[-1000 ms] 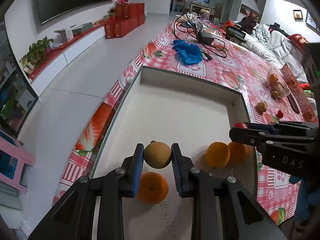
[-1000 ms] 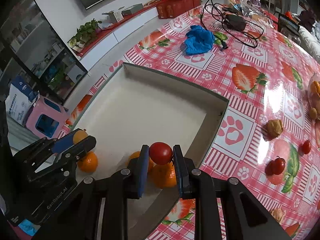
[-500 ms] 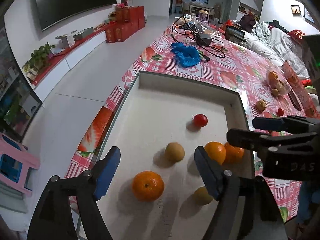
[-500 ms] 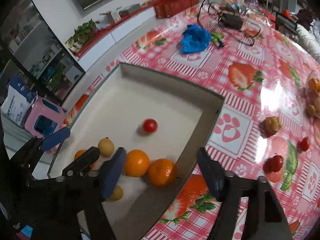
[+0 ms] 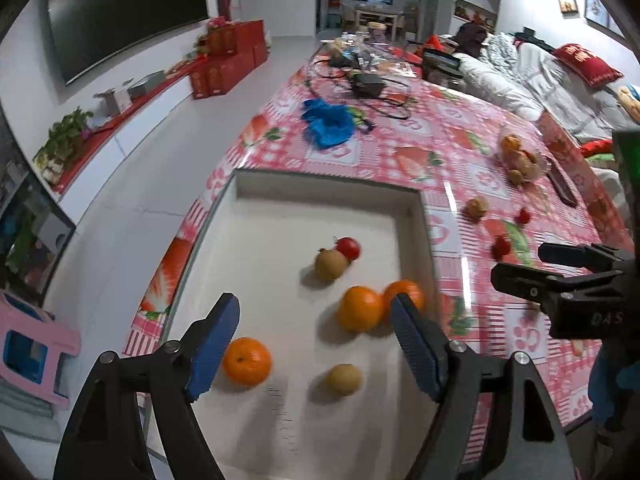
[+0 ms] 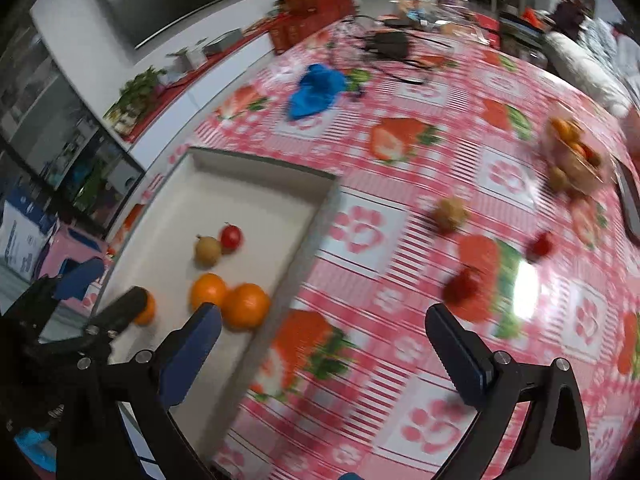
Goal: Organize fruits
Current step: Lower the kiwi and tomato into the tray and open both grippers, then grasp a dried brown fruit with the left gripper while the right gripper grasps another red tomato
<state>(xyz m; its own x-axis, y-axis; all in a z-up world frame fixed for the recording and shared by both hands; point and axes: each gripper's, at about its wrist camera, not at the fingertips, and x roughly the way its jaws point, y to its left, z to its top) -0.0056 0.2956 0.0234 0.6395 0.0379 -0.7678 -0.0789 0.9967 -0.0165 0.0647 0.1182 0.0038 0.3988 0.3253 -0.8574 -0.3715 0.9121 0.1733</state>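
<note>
A white tray (image 5: 280, 188) lies on the strawberry tablecloth. In it are three oranges (image 5: 246, 361) (image 5: 360, 308) (image 5: 406, 294), two brown fruits (image 5: 330, 265) (image 5: 344, 378) and a red tomato (image 5: 348, 248). My left gripper (image 5: 316, 344) is open and empty above the tray's near end. My right gripper (image 6: 320, 352) is open and empty over the tray's right wall and the cloth. Loose on the cloth are a brown fruit (image 6: 450, 214) and two tomatoes (image 6: 460, 286) (image 6: 540, 245).
A clear bag of fruit (image 6: 574, 156) lies at the far right. A blue cloth (image 5: 328, 126) and black cables (image 5: 372, 88) lie beyond the tray. The table's left edge drops to the floor. A pink stool (image 5: 28, 352) stands below.
Both grippers opened and let go: the brown fruit and the tomato now lie in the tray, touching. Both grippers pulled back, and the right one swung right over the cloth.
</note>
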